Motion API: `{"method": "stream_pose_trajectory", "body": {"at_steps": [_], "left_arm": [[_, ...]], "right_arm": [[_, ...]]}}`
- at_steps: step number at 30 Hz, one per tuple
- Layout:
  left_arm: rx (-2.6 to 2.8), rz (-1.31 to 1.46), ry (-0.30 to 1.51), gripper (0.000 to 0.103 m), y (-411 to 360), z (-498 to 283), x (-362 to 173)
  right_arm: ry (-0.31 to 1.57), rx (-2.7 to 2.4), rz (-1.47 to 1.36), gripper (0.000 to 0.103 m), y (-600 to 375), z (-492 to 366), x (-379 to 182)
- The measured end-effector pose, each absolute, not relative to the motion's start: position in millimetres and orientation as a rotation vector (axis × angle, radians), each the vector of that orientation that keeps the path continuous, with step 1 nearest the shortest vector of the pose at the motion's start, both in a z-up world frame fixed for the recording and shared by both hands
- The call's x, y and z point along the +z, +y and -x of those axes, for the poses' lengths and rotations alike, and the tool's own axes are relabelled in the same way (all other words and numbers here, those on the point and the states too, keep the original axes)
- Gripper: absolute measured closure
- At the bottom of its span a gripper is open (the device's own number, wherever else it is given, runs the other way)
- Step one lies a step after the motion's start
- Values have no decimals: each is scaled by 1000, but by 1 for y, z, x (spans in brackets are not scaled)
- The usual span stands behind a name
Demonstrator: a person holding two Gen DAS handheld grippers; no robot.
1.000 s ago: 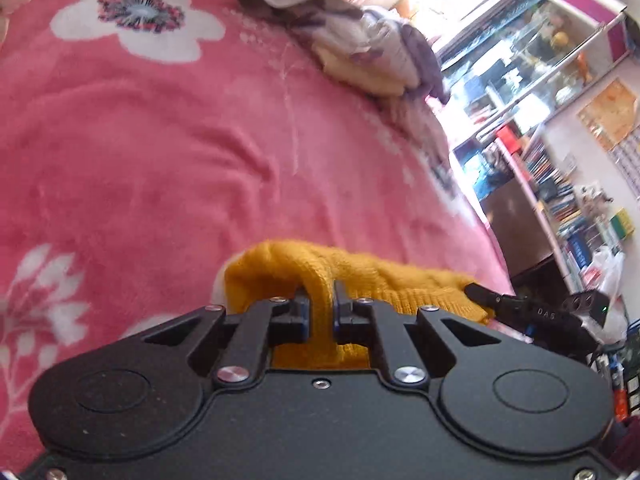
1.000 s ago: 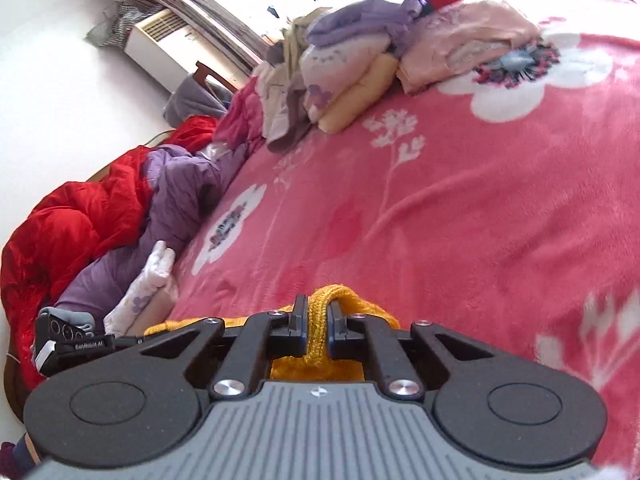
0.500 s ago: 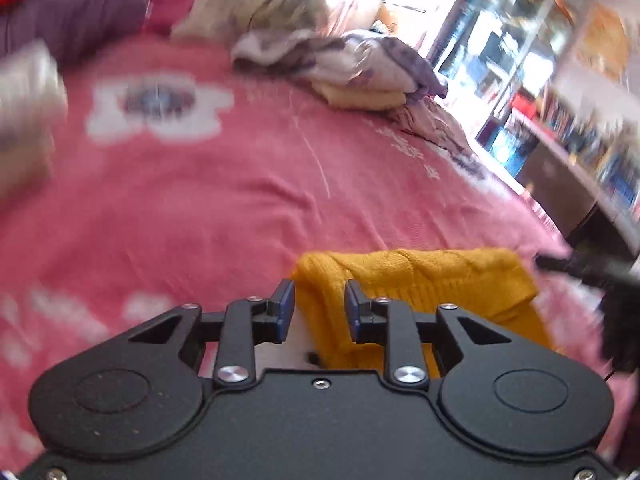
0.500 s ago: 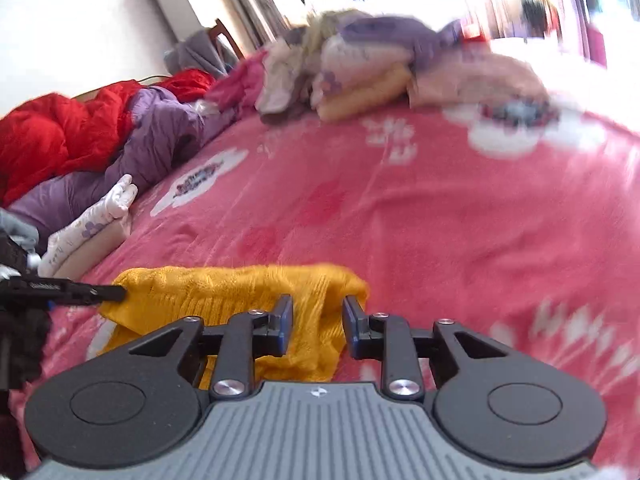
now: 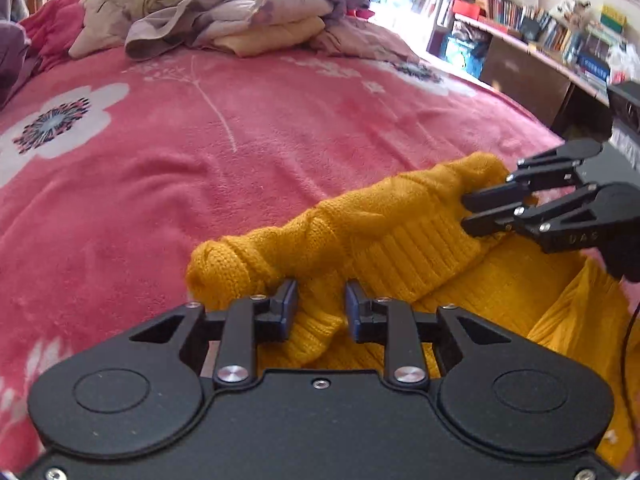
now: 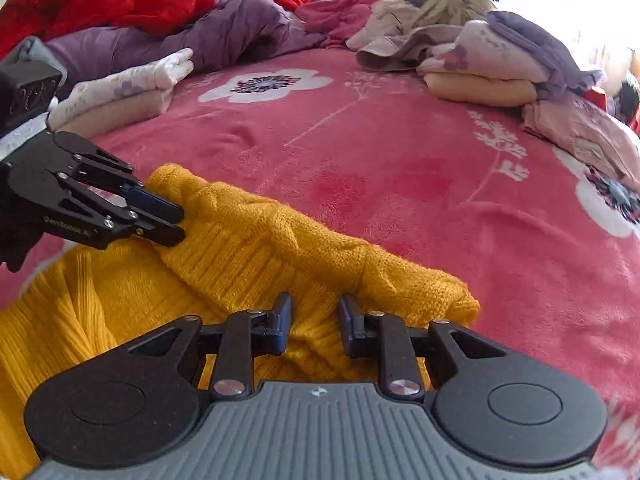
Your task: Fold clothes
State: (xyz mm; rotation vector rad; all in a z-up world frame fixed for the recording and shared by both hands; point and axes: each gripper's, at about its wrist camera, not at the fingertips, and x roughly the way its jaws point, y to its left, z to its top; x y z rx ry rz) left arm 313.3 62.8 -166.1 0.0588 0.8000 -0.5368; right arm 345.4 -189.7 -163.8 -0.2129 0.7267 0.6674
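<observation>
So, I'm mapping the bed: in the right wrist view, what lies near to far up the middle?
Right claw → yellow knit sweater → pink floral blanket → heap of clothes.

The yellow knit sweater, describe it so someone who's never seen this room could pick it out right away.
Start at the bed with the pink flowered blanket; clothes are heaped along its far edge. The yellow sweater lies apart from them at the near edge, a ribbed fold rolled over on top, between the two black grippers. It is the only mustard-yellow, chunky knit piece; the pale yellow folded garment in the far pile is smooth.
</observation>
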Motion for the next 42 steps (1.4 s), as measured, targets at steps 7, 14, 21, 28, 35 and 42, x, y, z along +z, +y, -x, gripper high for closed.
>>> {"method": "stream_pose_trajectory", "body": {"at_steps": [7, 14, 21, 28, 35, 42], "left_arm": [[-687, -62, 734, 57, 114, -328, -108], [-850, -168, 826, 57, 116, -388, -118], [-1025, -178, 966, 56, 114, -415, -178], [-1035, -194, 892, 81, 110, -401, -173], [-927, -458, 689, 87, 81, -339, -133], [-672, -957, 218, 87, 59, -202, -140]], "right_arm": [[662, 746, 274, 62, -216, -337, -125], [738, 821, 304, 42, -239, -389, -122], [866, 969, 241, 40, -251, -424, -156], [823, 1044, 262, 55, -256, -415, -159], [637, 998, 569, 78, -231, -369, -134], [218, 816, 862, 78, -226, -261, -126]]}}
